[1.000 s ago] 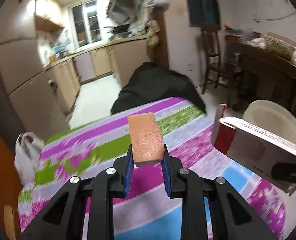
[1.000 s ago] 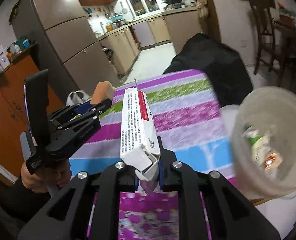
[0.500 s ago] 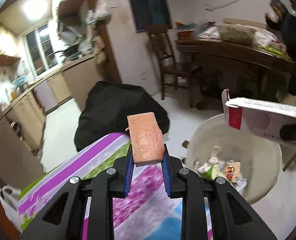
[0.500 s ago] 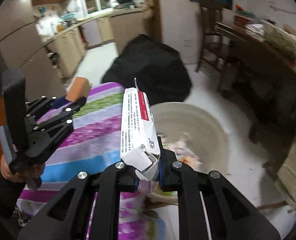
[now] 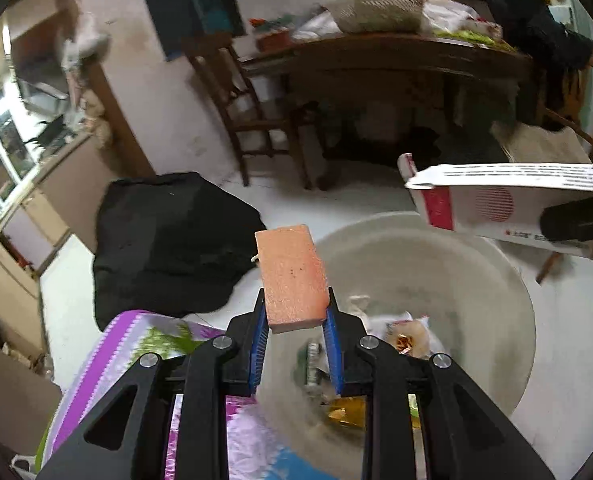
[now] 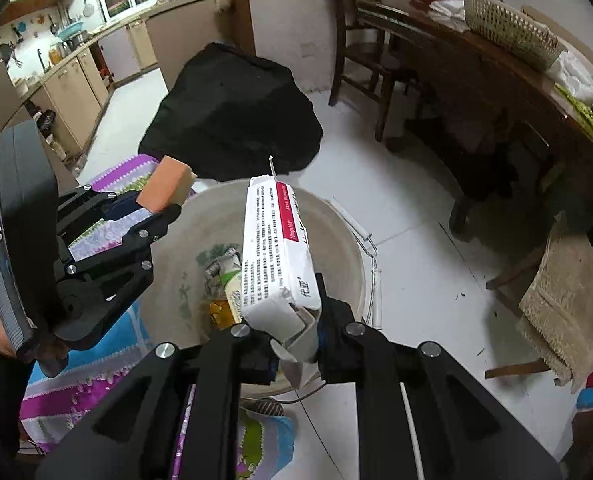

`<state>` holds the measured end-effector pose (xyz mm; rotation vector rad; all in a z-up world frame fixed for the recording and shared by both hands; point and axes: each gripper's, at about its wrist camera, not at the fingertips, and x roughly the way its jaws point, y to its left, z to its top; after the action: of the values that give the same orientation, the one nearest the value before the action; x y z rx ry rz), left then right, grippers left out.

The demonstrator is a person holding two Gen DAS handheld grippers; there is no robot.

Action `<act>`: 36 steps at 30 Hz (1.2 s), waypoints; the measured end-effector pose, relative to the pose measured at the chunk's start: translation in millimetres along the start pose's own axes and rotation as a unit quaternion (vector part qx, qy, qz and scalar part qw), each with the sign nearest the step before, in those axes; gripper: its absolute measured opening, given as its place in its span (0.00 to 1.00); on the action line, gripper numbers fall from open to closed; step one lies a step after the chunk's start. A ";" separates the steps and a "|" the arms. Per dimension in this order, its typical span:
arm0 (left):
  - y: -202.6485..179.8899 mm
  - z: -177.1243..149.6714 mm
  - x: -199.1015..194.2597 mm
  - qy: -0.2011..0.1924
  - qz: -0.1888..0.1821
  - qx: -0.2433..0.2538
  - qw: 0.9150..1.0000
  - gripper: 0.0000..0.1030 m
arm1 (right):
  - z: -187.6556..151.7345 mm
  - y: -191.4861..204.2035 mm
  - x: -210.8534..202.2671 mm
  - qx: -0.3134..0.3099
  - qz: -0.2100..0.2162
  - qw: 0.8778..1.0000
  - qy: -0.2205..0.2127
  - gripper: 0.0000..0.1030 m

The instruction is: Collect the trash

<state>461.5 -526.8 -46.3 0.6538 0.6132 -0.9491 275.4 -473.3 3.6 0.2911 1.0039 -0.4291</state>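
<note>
Sponge (image 5: 292,276) clamped in left tool (image 5: 294,344), carton (image 6: 276,248) in right tool (image 6: 296,344), above bin (image 6: 336,224).

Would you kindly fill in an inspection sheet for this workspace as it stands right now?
Surface: striped purple, green and blue tablecloth on the table; pale tiled floor beside it.
Job's things: orange rectangular sponge block; white and red cardboard carton; round beige plastic bin on the floor, already holding wrappers.
Clutter: black cloth heap on the floor beyond the bin; beige towel at right.
Grippers: left gripper shut on the sponge block; right gripper shut on the carton; both above the bin.
Cables: nothing seen.
Surroundings: dark wooden dining table, wooden chair, kitchen counter.
</note>
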 end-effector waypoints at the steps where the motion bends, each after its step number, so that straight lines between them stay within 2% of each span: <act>1: -0.4 -0.4 3.8 0.005 -0.008 0.001 1.000 0.26 | -0.4 0.6 5.1 0.001 0.000 1.000 0.005 0.12; 6: -1.4 -8.0 27.1 0.025 -0.031 0.002 0.999 0.26 | -0.6 -5.7 22.1 0.009 0.004 1.000 0.014 0.12; 9: 4.5 -10.7 35.8 0.026 -0.038 -0.006 0.999 0.29 | 1.9 -10.3 28.8 0.018 0.012 1.000 -0.003 0.15; 10: 7.6 -9.8 39.1 0.023 -0.034 -0.009 0.999 0.41 | 3.3 -11.0 30.0 0.019 0.015 1.000 -0.006 0.20; 11: 11.0 -10.6 40.8 0.020 -0.025 -0.010 0.999 0.49 | 3.7 -11.4 33.7 0.021 0.022 1.000 -0.004 0.32; 12: 14.5 -13.8 40.3 0.015 -0.012 -0.010 1.000 0.62 | 3.8 -12.1 36.1 0.024 0.021 0.999 -0.005 0.35; 23: 25.9 -23.4 28.0 -0.011 0.009 -0.020 1.000 0.63 | -0.4 -6.7 41.0 0.011 0.012 1.000 -0.008 0.36; 27: 20.7 -32.3 5.4 -0.030 0.022 -0.024 0.999 0.63 | -10.2 -4.3 38.7 0.019 0.014 1.000 -0.017 0.36; 30: 17.4 -40.5 -16.3 -0.056 0.037 -0.033 0.997 0.64 | -23.8 -3.6 29.0 0.036 0.020 0.998 -0.047 0.48; 33: 11.9 -55.4 -46.6 -0.089 0.048 -0.049 0.994 0.71 | -52.9 9.0 5.6 0.022 -0.005 0.994 -0.106 0.65; 35: 6.0 -67.0 -68.5 -0.112 0.053 -0.056 0.991 0.76 | -70.8 19.3 -8.6 0.012 -0.020 0.991 -0.134 0.80; 36: 2.9 -74.8 -81.7 -0.124 0.057 -0.059 0.989 0.81 | -85.1 26.2 -19.7 0.005 -0.033 0.987 -0.155 0.83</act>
<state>413.7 -427.4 -35.5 0.4512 0.4042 -0.8632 215.0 -409.8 -21.8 0.1926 0.7077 -0.5218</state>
